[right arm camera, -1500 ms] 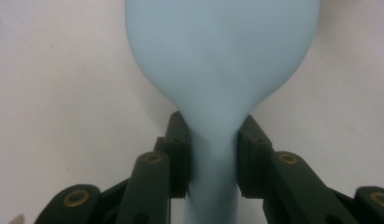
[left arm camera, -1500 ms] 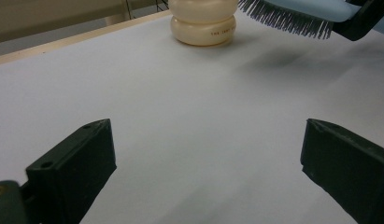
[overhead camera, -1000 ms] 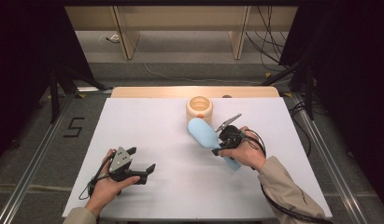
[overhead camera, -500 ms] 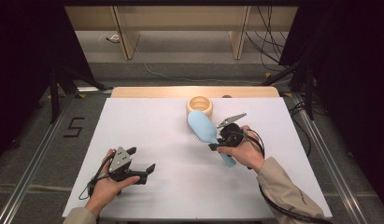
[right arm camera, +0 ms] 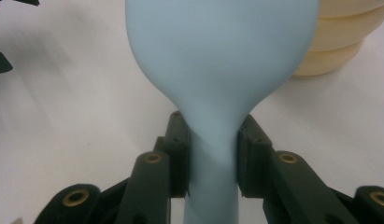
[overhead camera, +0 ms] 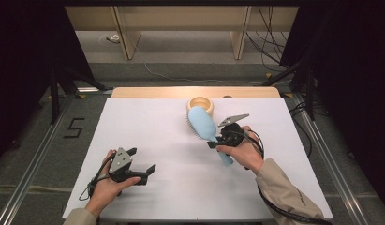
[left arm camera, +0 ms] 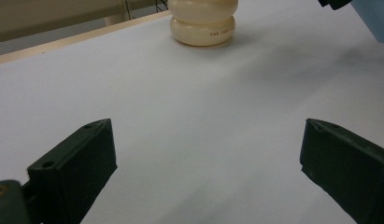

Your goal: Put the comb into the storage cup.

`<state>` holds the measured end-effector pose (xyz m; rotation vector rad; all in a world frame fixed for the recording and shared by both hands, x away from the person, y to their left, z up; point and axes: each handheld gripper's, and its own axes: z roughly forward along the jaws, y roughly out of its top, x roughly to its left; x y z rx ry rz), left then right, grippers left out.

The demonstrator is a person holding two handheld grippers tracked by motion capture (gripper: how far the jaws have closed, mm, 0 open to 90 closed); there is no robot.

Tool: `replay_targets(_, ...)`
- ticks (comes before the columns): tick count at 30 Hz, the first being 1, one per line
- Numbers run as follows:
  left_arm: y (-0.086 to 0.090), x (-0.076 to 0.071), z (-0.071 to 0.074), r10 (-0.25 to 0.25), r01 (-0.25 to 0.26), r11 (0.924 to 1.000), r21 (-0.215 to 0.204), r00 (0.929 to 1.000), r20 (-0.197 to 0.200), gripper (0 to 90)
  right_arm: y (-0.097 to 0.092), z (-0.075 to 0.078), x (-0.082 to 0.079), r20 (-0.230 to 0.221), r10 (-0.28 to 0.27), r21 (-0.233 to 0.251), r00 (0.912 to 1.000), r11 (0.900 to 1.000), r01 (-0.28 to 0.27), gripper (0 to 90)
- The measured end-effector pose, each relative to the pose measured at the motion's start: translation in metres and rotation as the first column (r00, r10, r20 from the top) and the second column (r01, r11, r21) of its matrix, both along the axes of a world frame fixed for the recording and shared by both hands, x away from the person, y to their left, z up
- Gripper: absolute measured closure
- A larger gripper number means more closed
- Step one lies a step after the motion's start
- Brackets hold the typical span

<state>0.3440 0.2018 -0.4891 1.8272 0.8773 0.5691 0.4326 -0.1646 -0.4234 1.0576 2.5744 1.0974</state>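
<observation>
We see the white table (overhead camera: 171, 140) spread beneath both tools, and on it, just beyond the right gripper (overhead camera: 217, 140), a cream holder (overhead camera: 200, 104) shaped like stacked rings; from above its open top shows, but we cannot tell what is inside. The right hand (overhead camera: 244, 152) comes in from the near right edge, forearm angled inward, and carries the gripper above the table with its nose pointing toward the holder. Its jaws are clamped on the neck of a pale blue hairbrush (overhead camera: 203, 125), whose broad head reaches forward of the jaws to just short of the holder while the handle runs back under the hand. The right gripper view shows what the high view cannot: both pads pressed flat against the brush's narrow neck (right arm camera: 213, 140). The left hand (overhead camera: 106, 185) rests low at the near left, well apart from the brush, holding the left gripper (overhead camera: 144, 172) level. In the left gripper view its jaws stand wide with bare table between them.
</observation>
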Motion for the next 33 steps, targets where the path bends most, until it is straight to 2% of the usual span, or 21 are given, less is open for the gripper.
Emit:
replay_targets(12,-0.0005,0.0,0.0004,-0.001,0.001,1.0,-0.002,1.0,0.0,3.2,0.0037,-0.0004,-0.0009,0.02,-0.019,0.079,0.9996,0.9967,0.017,70.4)
replay_targets(24,-0.0005,0.0006,0.0001,-0.001,0.001,0.9998,-0.019,1.0,-0.007,3.6,0.0063,-0.0027,-0.0017,0.064,-0.048,0.171,0.9968,0.9846,0.037,70.4)
replay_targets(33,-0.0005,0.0004,0.0007,0.0,0.0,0.9997,-0.025,1.0,-0.009,3.6,0.0067,-0.0059,-0.0018,0.07,-0.055,0.187,0.996,0.9814,0.041,70.4)
